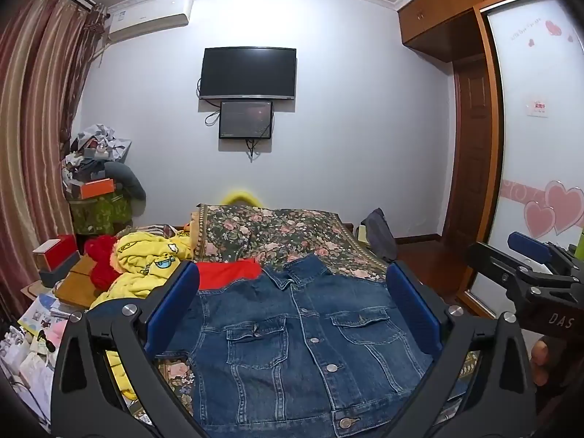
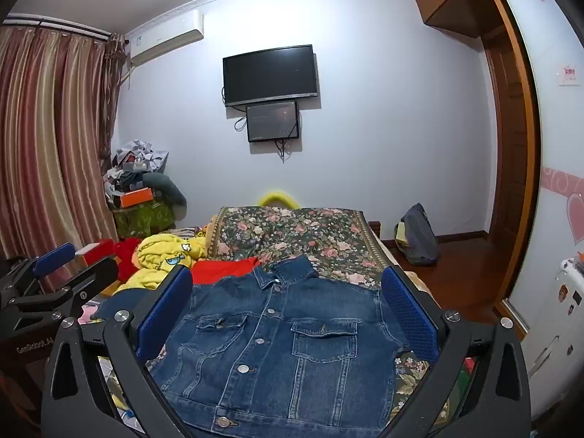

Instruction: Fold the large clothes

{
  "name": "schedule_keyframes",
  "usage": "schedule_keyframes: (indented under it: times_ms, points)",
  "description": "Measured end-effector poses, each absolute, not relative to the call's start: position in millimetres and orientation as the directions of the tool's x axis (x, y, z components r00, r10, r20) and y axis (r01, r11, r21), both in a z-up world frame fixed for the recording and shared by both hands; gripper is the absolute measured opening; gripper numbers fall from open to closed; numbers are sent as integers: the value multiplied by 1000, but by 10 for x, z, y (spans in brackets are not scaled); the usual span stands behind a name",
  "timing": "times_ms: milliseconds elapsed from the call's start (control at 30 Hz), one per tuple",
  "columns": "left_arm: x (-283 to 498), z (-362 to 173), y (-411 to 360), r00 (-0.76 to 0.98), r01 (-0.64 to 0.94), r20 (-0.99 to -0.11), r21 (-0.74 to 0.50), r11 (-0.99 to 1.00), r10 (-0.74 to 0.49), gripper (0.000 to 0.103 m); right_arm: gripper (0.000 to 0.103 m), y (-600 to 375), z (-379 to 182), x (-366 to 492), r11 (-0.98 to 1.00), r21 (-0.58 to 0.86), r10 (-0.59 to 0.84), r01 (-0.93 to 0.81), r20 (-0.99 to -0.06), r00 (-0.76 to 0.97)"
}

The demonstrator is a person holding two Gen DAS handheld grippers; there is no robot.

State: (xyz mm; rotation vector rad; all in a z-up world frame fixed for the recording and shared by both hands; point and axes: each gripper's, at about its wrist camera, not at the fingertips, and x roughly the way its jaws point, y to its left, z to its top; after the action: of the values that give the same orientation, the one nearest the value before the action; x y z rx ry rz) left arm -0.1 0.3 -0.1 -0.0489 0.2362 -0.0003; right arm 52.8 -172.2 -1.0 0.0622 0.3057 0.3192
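A blue denim jacket [image 1: 292, 343] [image 2: 277, 343] lies flat and buttoned on the floral bedspread [image 1: 277, 233] [image 2: 292, 233], collar pointing toward the far wall. My left gripper [image 1: 292, 292] hovers above its front, jaws wide open, nothing between the blue pads. My right gripper [image 2: 286, 292] also hangs over the jacket, open and empty. In the left wrist view the right gripper [image 1: 529, 255] shows at the right edge with a hand behind it. The left gripper [image 2: 65, 259] appears at the left edge of the right wrist view.
A yellow garment [image 1: 146, 266] [image 2: 168, 255], a red cloth [image 1: 226, 273] [image 2: 219, 270] and a red fluffy item [image 1: 102, 259] lie left of the jacket. Boxes and papers [image 1: 47, 314] crowd the left side. A grey bag [image 2: 419, 233] sits on the floor by the wardrobe [image 2: 518, 146].
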Motion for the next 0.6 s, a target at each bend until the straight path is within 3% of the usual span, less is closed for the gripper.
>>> schedule_keyframes:
  times_ms: [600]
  points:
    - [-56,7,88,971,-11,-238,-41,999,1,103,103,-1712,-28,545,947,110,320,-300,-292,901]
